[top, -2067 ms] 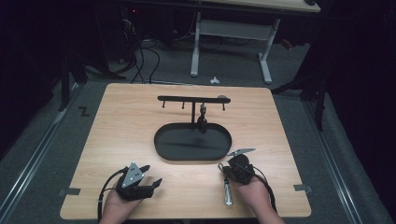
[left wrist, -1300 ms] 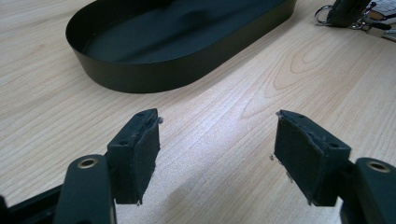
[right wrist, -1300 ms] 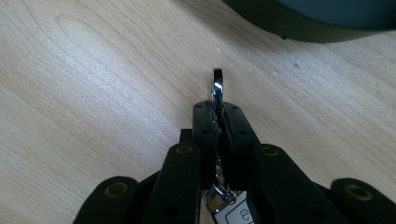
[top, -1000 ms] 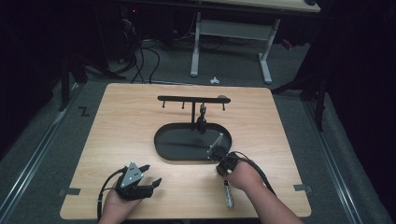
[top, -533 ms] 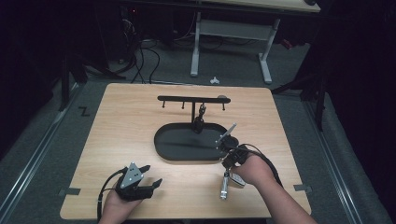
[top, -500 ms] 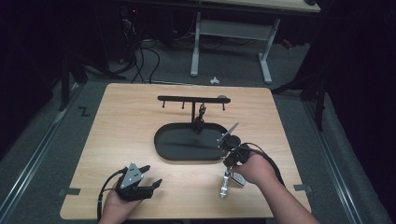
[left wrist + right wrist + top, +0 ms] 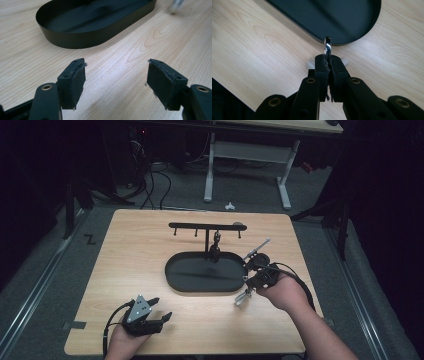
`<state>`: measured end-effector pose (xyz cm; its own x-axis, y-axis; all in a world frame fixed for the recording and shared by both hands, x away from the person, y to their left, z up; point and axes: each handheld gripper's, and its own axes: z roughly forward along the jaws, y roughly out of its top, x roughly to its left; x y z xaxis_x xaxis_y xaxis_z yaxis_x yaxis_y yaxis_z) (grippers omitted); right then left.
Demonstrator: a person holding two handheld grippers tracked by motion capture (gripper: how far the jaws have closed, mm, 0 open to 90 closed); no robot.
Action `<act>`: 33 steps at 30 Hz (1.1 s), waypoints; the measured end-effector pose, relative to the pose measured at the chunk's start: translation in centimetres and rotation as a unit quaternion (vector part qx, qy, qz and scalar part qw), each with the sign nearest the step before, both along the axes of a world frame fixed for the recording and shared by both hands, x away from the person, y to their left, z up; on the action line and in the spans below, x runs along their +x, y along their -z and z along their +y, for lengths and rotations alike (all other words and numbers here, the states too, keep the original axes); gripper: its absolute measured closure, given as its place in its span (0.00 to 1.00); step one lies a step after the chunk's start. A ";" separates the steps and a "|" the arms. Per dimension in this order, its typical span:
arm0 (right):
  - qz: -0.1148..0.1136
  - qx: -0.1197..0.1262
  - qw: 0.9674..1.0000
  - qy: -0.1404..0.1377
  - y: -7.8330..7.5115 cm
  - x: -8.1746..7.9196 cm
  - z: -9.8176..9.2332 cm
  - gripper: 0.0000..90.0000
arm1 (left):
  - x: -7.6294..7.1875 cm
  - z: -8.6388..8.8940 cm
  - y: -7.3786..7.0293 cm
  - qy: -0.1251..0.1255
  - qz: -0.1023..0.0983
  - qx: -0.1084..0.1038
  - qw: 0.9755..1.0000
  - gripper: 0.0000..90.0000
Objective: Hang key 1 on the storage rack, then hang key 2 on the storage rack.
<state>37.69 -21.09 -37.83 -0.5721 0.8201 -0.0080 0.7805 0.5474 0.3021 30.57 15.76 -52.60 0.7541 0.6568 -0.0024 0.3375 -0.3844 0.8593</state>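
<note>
Ring (image 7: 327,46) lifted off the table (image 7: 150,245), clamped in the right gripper (image 7: 256,279).
Over the last two seconds the right gripper has risen from the near table edge to just beside the tray's (image 7: 200,285) right end, jaws pinched tight on the ring's lower edge. Stand (image 7: 207,227) with hooks lies beyond, likely the ring's destination. Left gripper (image 7: 159,315) rests near the front edge, jaws apart and empty.

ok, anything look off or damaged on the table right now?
Nothing spilled or broken. The one oddity: the left gripper pads look frayed at their edges. The right gripper is shut on a metal ring above the table beside the black tray.
</note>
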 end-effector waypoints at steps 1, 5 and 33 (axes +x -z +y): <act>0.000 -0.002 1.000 0.004 -0.2 -0.1 0.0 0.96 | 0.0 0.0 0.0 -0.001 0.000 0.000 1.000 0.35; -0.010 -0.004 1.000 0.001 -1.3 0.0 -0.5 0.96 | 0.0 0.0 0.0 0.000 0.000 0.000 1.000 0.35; -0.022 -0.007 1.000 0.017 -3.9 3.0 -0.5 0.96 | -0.2 -0.1 -0.2 0.007 -0.006 -0.002 1.000 0.35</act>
<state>40.65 -21.63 -33.96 -0.5429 0.8386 -0.0437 0.7848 0.5252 0.3289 30.37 15.64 -52.43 0.7636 0.6457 0.0050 0.3212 -0.3865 0.8646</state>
